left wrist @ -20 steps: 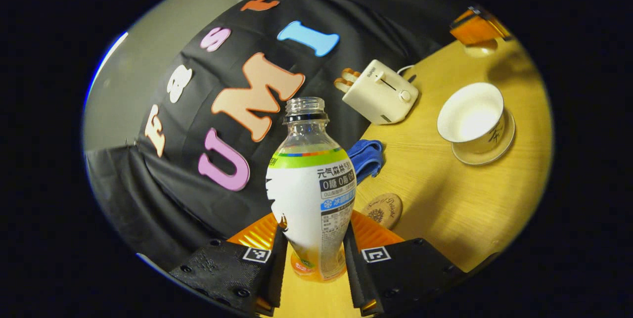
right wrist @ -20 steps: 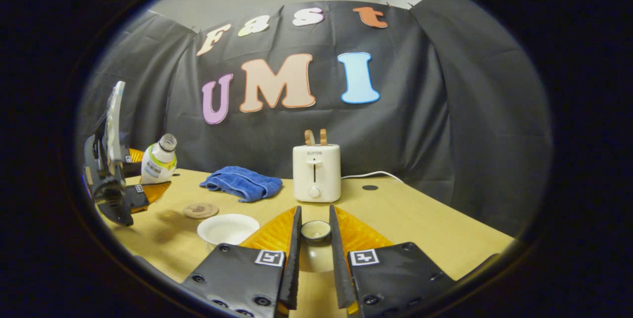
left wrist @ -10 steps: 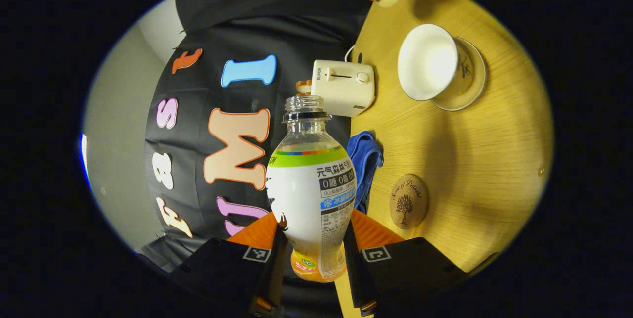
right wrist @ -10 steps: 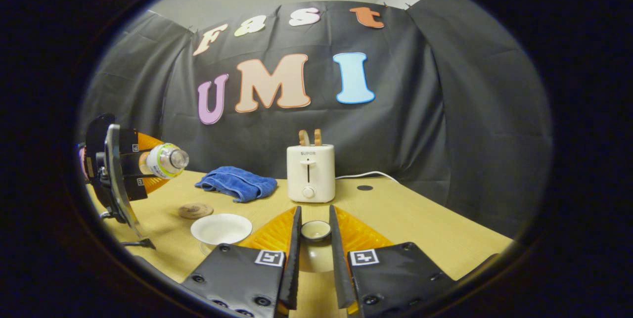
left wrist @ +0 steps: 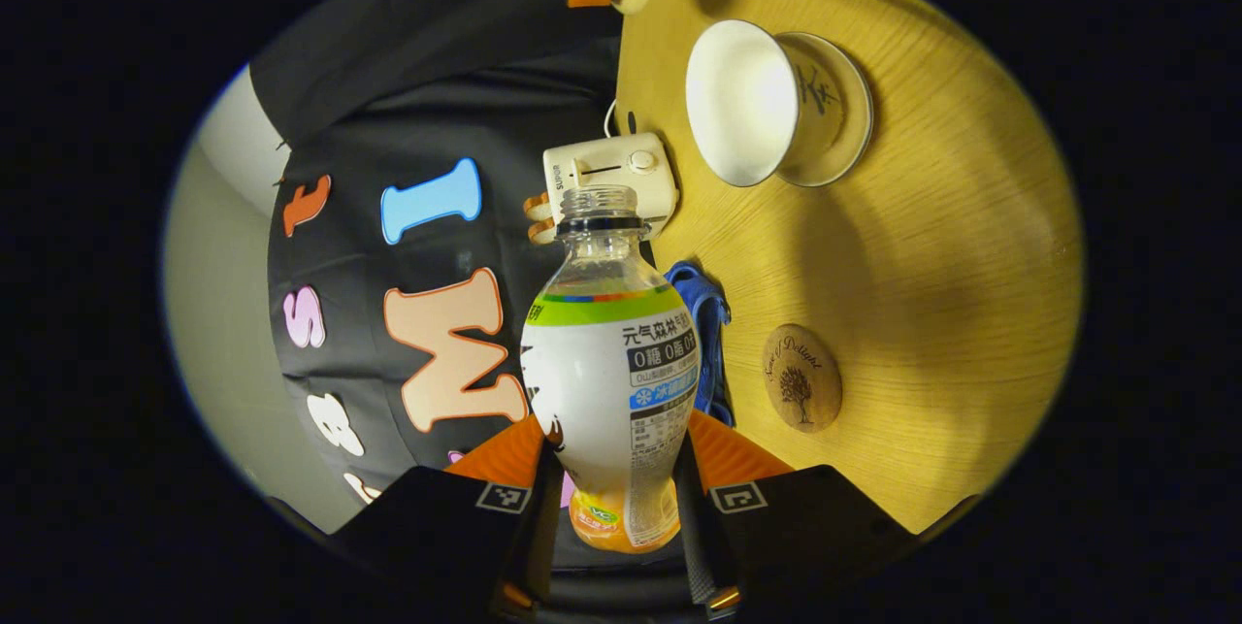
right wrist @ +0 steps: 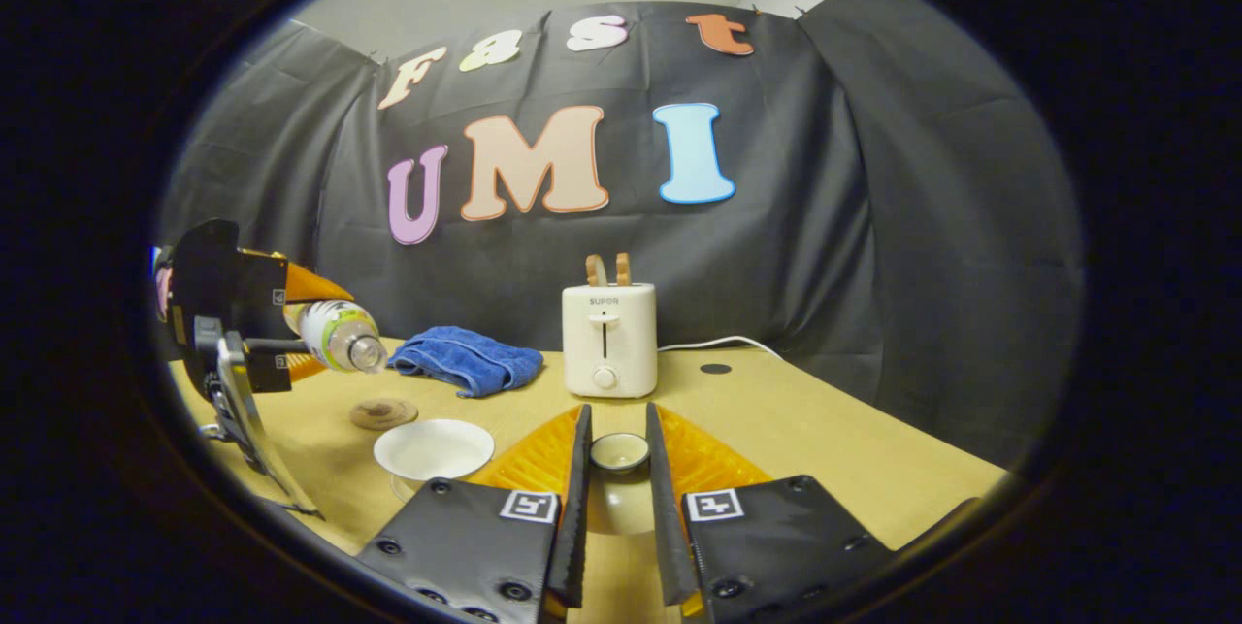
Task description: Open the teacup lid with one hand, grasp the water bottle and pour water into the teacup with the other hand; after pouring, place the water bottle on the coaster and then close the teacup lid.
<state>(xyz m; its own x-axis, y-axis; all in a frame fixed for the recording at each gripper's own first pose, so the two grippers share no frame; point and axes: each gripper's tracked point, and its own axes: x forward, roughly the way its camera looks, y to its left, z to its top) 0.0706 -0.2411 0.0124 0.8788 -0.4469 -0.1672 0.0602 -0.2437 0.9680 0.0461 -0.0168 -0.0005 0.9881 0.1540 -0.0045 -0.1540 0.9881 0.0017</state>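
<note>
Pouring is in hand: your left gripper (left wrist: 613, 498) clamps the uncapped water bottle (left wrist: 611, 381), tipped toward the open teacup (left wrist: 742, 100) at one o'clock, while your right gripper (right wrist: 613, 498) pinches the lid (right wrist: 620, 452); next, bring the mouth over the rim.

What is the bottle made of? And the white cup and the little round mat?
Bottle: looks like clear plastic, see-through at the neck, with a glossy printed wrap. Cup: probably glazed ceramic, smooth shiny white. Round mat: seems wood or cork, dull brown with a tree design.
</note>
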